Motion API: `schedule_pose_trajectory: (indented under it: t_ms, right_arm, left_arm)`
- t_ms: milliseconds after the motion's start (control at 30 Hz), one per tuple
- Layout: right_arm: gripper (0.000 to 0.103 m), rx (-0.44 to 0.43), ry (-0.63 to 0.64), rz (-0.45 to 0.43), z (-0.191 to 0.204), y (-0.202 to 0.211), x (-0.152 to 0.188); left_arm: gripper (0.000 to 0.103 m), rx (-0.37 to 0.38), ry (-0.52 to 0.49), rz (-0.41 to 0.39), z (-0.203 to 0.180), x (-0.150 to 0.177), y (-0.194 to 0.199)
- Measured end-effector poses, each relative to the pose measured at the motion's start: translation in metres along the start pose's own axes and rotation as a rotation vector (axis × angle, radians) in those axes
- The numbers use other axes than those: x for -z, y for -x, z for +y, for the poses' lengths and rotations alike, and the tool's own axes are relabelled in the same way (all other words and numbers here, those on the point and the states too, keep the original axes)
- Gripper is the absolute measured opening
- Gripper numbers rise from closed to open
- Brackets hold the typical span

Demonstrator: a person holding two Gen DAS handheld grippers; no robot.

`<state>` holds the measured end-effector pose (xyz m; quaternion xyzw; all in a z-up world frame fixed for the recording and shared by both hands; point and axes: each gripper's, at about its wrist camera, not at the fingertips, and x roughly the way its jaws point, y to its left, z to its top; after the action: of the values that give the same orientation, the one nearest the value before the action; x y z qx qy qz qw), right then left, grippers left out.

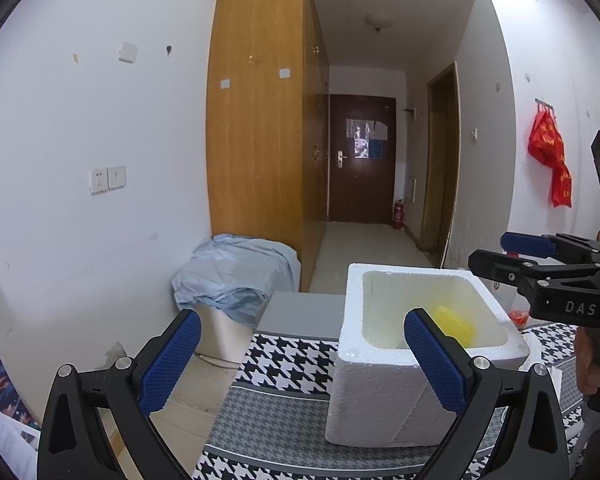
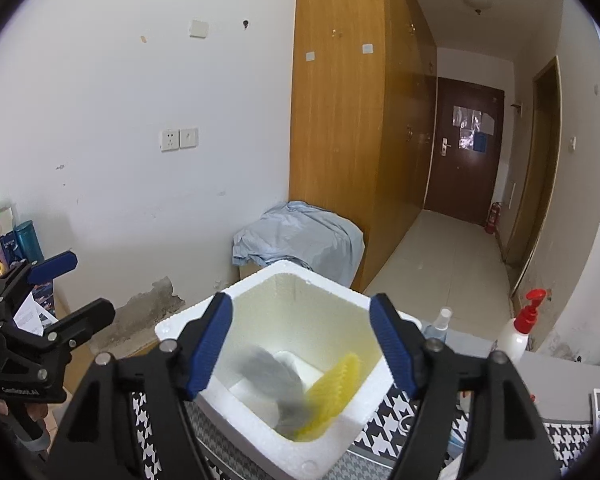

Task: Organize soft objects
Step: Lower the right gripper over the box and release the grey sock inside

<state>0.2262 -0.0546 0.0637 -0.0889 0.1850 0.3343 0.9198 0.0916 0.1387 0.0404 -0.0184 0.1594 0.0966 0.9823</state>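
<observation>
left gripper [image 1: 300, 360] jaws spread wide, right gripper [image 2: 302, 344] jaws apart, empty

In the right wrist view, the soft grey object [image 2: 278, 376] inside the white foam box [image 2: 260, 288] is blurred, so its shape cannot be told. It covers a part of the yellow ribbed sponge [image 2: 336, 380]. In the left wrist view, the box wall and the left gripper's blue pad [image 1: 436, 360] hide most of this sponge [image 1: 454, 326]. The papers on the dark brown door [image 1: 360, 160] are too small to read.
</observation>
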Motion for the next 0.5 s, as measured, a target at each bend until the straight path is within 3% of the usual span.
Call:
schedule_pose_trajectory:
  t_ms: [200,300,500]
  right_arm:
    - [0.086,0.002,0.009,-0.011,0.001,0.008,0.0]
    - [0.102,0.024,-0.003,-0.014,-0.001,0.011,0.0]
    - [0.102,0.044,-0.013,-0.025,-0.005,0.024,-0.001]
  left_arm:
    - [0.102,0.012,0.0,-0.005,-0.003,-0.001,0.004]
    - [0.102,0.014,-0.001,-0.004,-0.004,0.0,0.006]
    - [0.102,0.025,-0.007,-0.009,-0.011,-0.002,0.009]
